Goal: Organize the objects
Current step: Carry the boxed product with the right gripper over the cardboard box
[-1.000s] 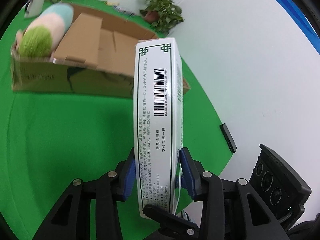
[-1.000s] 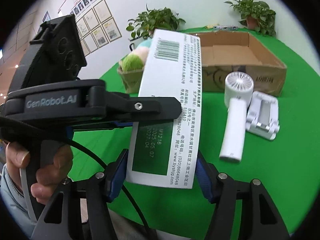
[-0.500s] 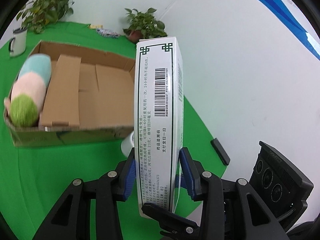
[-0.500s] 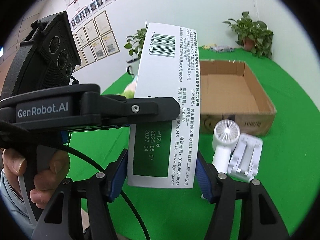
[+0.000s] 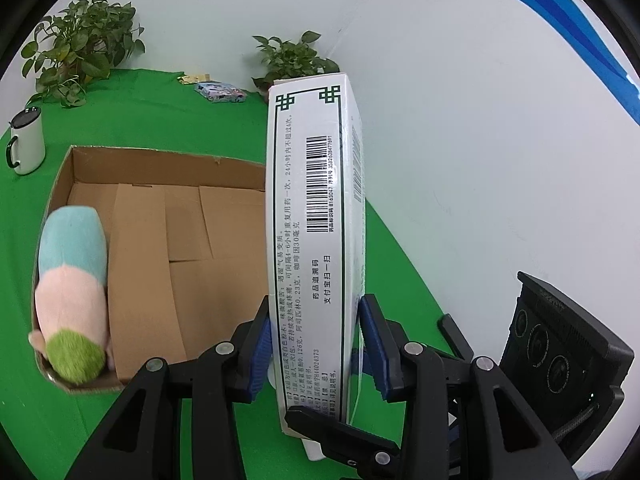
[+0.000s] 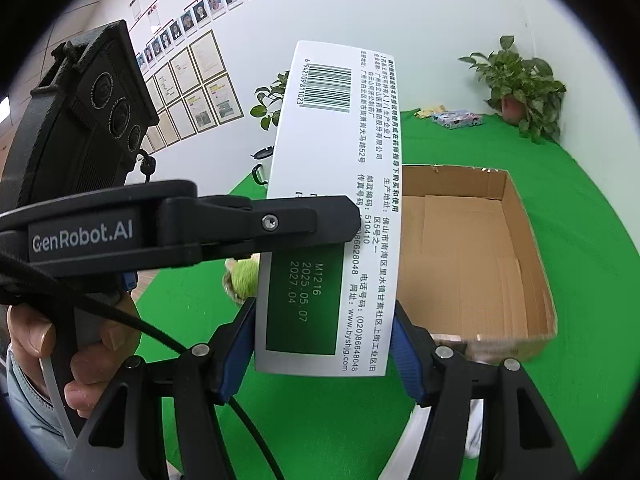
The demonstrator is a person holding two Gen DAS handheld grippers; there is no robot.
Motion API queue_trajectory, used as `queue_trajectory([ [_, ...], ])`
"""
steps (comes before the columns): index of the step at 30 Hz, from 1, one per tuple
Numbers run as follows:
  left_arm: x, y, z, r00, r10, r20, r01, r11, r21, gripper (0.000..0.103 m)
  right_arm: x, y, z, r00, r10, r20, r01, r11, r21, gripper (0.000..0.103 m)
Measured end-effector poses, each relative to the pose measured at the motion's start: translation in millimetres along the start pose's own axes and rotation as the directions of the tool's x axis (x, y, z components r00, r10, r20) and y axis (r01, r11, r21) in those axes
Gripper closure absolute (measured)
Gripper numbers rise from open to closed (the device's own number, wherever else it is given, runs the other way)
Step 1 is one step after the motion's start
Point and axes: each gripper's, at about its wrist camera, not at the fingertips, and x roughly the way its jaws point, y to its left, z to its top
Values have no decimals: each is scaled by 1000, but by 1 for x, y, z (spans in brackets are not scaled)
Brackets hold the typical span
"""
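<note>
Grippers [image 5: 316,344] [image 6: 324,344] clamp box [image 5: 316,216], "M1216 2025.05.07"

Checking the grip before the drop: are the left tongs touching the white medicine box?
Touching. In the left wrist view both blue pads of the left tongs press the white medicine box sides.

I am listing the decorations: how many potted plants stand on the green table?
2: one potted plant at the far left corner behind the mug, another at the far side beside the wall. Others may be hidden.
</note>
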Motion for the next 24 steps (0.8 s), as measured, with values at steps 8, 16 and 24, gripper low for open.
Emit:
queue_trajectory([
  [8,38,32,30,996,30,-79,-36,997,-74,65,46,-24,24,994,47,-101,-42,998,46,42],
  [16,91,81,6,975,41,-218,-82,980,-180,65,110,-59,7,959,106,-262,-70,987,143,42],
  [24,125,116,-1,952,39,-305,-122,959,-257,64,154,-83,-12,921,158,-357,-67,965,253,42],
])
